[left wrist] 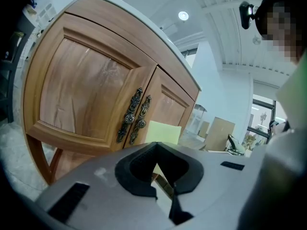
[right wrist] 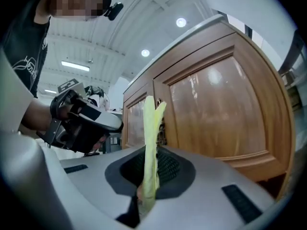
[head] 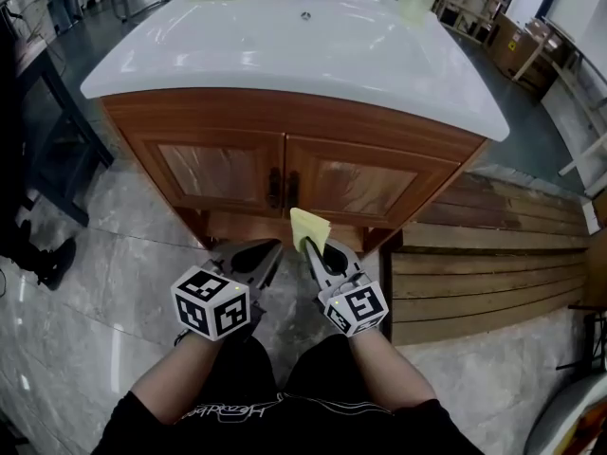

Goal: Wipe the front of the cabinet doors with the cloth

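Cloth [head: 309, 227] is clamped edge-on in the right gripper [head: 309, 247], yellow and folded, with its top poking up past the tips. It's held just in front of the cabinet doors [head: 228, 171], low down near the two handles [head: 282, 189]. Whether the wood is actually touched can't be told. The left gripper [head: 258, 256] is held shut on nothing, tips together, right beside the other one. Both doors are closed under the white sink top [head: 285, 50].
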{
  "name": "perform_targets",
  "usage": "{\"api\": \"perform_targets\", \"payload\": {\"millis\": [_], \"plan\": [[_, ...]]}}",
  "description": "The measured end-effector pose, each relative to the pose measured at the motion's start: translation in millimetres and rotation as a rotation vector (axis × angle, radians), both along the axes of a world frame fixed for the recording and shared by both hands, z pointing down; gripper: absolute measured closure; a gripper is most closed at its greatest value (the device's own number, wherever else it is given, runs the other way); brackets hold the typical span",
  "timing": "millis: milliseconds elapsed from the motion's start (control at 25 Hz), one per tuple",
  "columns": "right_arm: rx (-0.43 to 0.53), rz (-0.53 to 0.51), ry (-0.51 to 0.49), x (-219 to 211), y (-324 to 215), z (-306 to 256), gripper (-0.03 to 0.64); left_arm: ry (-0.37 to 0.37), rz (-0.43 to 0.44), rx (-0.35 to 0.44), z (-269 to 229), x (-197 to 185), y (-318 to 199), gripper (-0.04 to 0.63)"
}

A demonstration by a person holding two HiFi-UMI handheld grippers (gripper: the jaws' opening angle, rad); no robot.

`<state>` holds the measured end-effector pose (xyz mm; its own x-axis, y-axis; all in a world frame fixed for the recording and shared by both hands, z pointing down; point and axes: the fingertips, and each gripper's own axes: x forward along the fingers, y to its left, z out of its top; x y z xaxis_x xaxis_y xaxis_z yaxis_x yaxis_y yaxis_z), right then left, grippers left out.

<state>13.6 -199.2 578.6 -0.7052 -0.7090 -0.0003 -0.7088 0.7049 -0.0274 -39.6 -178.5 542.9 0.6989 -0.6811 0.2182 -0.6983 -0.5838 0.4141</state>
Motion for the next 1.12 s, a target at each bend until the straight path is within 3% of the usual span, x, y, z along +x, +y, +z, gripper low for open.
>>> {"api": "perform_targets", "payload": {"millis": [240,600,1120], "plan": [[-0.012,-0.027,0.076,-34,-10,22,0.577,0.000,-0.026,-0.012,3,-19,6,0.589],[-0.009,-0.003,0.122,-47,-31,33,0.577,-0.012,-0.055,-0.003,0,-40,10,0.589],[-0.007,0.127,0.109,-10,-53,26,0.577,0.008,-0.071,0.000,-2,-40,10,0.589]]}}
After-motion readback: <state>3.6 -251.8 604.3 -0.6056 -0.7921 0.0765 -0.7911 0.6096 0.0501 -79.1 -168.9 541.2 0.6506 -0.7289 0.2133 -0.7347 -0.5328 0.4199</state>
